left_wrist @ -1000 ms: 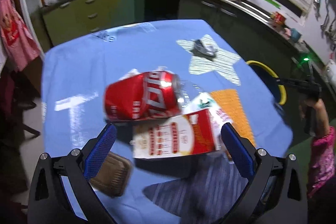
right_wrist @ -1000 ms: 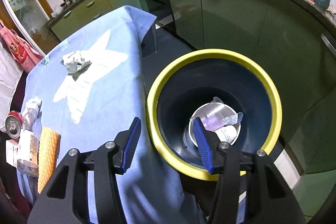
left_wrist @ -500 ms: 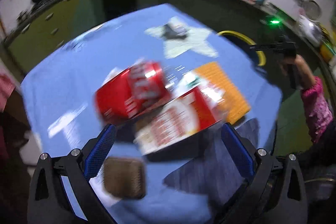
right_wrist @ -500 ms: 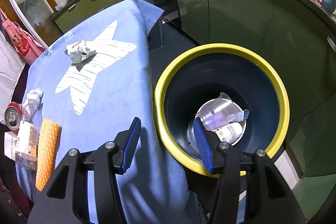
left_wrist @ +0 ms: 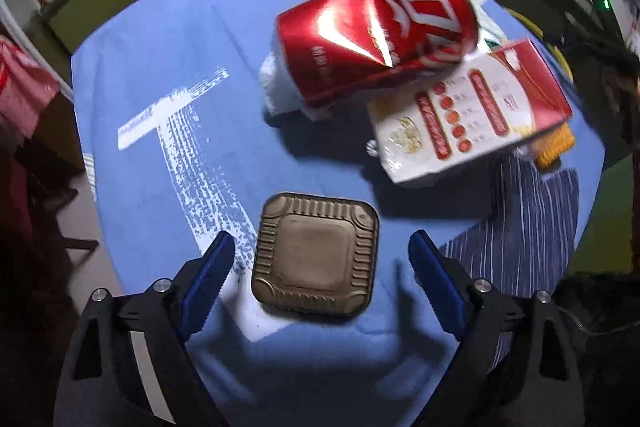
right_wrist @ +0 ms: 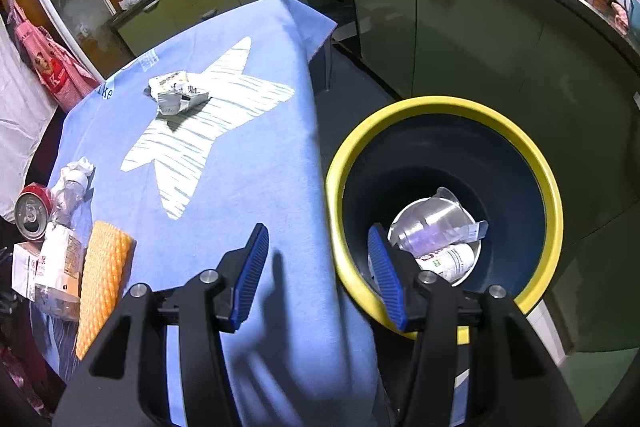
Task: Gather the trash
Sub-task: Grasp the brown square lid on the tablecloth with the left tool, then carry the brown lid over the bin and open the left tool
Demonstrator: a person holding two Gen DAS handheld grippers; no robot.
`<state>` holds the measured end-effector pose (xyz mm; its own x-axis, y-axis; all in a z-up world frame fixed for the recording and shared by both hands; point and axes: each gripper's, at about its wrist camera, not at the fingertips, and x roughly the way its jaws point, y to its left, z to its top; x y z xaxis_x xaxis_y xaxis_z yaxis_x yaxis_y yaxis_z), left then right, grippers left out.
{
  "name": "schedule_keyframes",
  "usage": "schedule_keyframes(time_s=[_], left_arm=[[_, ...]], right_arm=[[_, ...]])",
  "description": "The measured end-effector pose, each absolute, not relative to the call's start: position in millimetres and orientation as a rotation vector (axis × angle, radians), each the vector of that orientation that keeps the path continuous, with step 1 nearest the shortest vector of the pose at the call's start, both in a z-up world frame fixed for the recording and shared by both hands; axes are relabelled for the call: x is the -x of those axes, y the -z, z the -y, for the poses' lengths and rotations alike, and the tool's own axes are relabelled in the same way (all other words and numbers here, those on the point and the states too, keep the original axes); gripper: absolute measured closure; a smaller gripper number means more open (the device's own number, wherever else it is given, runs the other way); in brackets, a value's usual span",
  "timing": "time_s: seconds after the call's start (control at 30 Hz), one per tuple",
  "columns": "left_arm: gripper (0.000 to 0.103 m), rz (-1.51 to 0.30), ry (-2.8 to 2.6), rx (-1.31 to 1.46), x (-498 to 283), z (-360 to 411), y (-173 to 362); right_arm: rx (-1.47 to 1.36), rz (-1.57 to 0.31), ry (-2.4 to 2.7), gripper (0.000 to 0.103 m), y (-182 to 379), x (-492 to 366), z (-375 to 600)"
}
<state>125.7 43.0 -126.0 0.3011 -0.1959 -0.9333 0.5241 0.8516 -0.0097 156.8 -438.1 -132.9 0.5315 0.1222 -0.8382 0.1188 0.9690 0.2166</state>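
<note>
My left gripper point(left_wrist: 320, 267) points down at the blue tablecloth point(left_wrist: 160, 75), jaws wide but closing, the brown square tray point(left_wrist: 316, 259) between the pads, untouched. Red can point(left_wrist: 376, 35) and red-white carton point(left_wrist: 472, 111) lie upper right of frame. My right gripper point(right_wrist: 316, 271) hangs half open, empty, over the table edge beside the yellow-rimmed bin point(right_wrist: 552, 187), which holds a clear cup point(right_wrist: 428, 223).

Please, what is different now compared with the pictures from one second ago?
The left gripper has come down over the brown tray, which now lies between its closing jaws, not yet pinched. The red can and carton slid to the top of its view. The right gripper stays open and empty near the yellow-rimmed bin.
</note>
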Motion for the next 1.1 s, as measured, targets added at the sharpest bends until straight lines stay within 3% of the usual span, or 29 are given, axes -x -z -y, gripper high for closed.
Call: schedule_keyframes(time_s=[0.57,1.1], left_arm=[[0.035,-1.206,0.487,-0.312,-132.3,-48.1,143.5],[0.035,-1.031,0.569,-0.392,-110.4,-7.6,47.0]], right_arm=[[-0.256,-1.025,-0.010,0.053,135.0,-158.0,437.3],[-0.276,-1.006,-0.021,0.053,133.5,-146.4,440.3]])
